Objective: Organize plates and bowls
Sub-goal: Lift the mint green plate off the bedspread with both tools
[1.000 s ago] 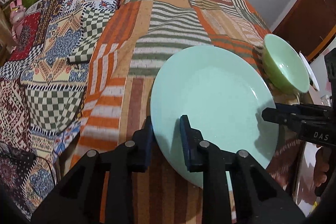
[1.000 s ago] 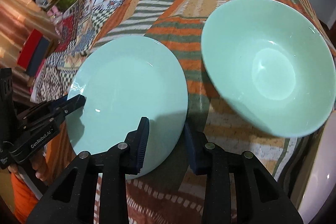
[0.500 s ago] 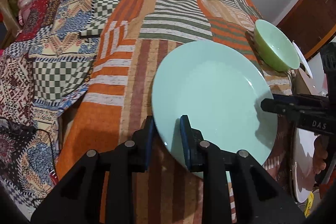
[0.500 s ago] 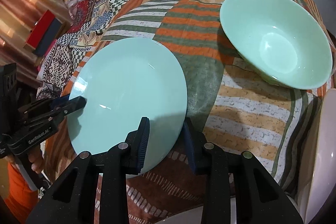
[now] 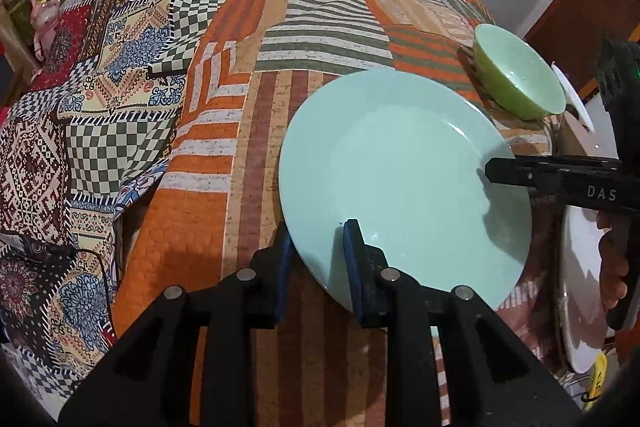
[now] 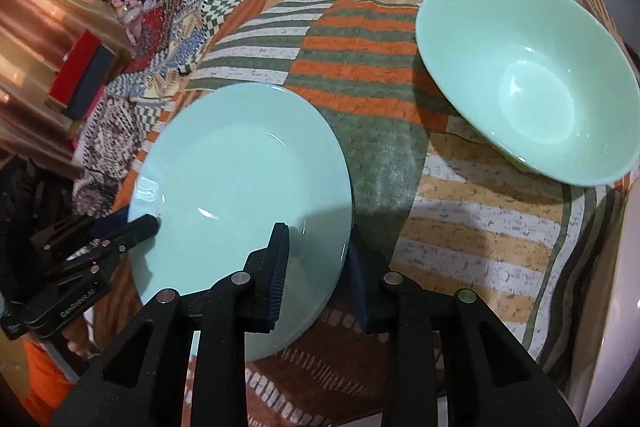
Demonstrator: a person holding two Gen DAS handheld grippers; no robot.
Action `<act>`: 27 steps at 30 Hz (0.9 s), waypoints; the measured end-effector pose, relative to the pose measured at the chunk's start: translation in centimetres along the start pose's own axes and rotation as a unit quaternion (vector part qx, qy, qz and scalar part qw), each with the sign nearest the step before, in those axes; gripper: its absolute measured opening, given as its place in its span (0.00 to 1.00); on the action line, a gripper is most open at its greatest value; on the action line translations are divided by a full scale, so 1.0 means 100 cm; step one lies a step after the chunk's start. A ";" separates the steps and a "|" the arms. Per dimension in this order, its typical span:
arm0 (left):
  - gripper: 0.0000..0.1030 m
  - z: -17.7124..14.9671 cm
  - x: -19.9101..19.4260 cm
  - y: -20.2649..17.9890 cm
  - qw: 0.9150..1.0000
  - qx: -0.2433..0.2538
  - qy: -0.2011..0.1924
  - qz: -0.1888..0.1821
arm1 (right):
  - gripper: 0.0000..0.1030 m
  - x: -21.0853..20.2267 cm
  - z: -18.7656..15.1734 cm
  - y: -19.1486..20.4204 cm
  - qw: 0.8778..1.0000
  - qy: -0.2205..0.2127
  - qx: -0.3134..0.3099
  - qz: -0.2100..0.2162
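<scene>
Holding the plate [image 5: 404,167] level between two grips is the point of this step, I judge: both hands should move as one, so neither rim slips from its pads.

Left wrist view: the left gripper [image 5: 316,263] is narrow and clamped on the plate's near rim, one blue pad on top and the other tucked under the edge. It points steeply down at the bed [image 5: 320,19], which is covered in a striped orange quilt. The plate sits over the bed's right part, tilted a little; whether it rests on the quilt or is lifted clear I cannot tell. The right gripper [image 5: 490,173] comes in from the right edge and bites the plate's far rim. A green bowl [image 5: 520,79] stands near the bed's right edge, beyond the plate and apart from it.

Right wrist view: the right gripper [image 6: 316,267] straddles the plate [image 6: 240,187] rim, its jaws having just been closing with the rim between them; the pads look pressed on it. It too points steeply down. The left gripper [image 6: 154,223] holds the opposite rim at the lower left. The bowl [image 6: 528,79] lies upright by the bed's [image 6: 360,27] right edge, well clear.
</scene>
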State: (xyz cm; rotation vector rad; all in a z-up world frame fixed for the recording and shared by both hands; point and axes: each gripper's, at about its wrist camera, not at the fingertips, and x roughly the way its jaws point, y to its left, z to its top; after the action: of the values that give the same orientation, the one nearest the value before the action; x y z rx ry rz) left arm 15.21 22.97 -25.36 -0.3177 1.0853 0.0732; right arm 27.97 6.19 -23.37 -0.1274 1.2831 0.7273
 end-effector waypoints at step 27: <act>0.24 -0.033 -0.139 -0.094 0.991 0.057 -0.115 -0.025 | 0.24 -0.153 -0.078 0.008 0.986 -0.160 -0.033 -0.019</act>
State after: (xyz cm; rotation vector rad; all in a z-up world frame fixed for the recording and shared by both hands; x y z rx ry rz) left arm 7.84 14.37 -12.49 -0.2281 0.8478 0.0029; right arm 19.60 -3.36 -11.79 -0.0845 0.9494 0.7261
